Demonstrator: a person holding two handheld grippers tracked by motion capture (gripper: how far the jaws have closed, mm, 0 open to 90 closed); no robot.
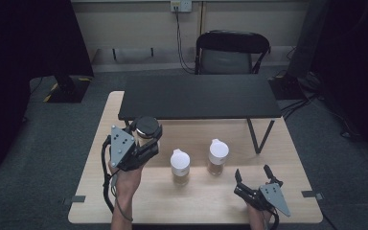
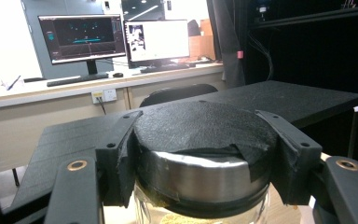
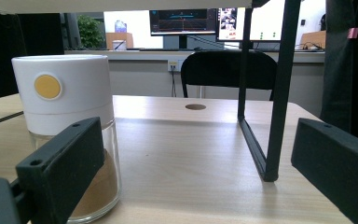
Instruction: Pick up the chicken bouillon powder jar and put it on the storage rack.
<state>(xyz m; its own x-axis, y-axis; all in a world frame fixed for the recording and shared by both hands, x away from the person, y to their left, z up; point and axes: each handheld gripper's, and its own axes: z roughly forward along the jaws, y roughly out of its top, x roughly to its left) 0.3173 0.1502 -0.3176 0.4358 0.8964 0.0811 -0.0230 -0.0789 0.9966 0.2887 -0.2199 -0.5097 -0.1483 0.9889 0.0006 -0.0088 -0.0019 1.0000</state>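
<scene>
while the left gripper's [image 1: 146,139] fingers pinched the black-lidded jar [image 2: 200,154] clear of the bench [image 1: 201,196], shelving it remained, the right gripper's [image 1: 255,179] fingers spread, idle.

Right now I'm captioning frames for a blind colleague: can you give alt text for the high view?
The left gripper holds a black-lidded glass jar raised in front of a low black shelf standing on a wooden table. Two white-capped jars stand mid-table, and the right gripper rests open at the near right edge.
</scene>
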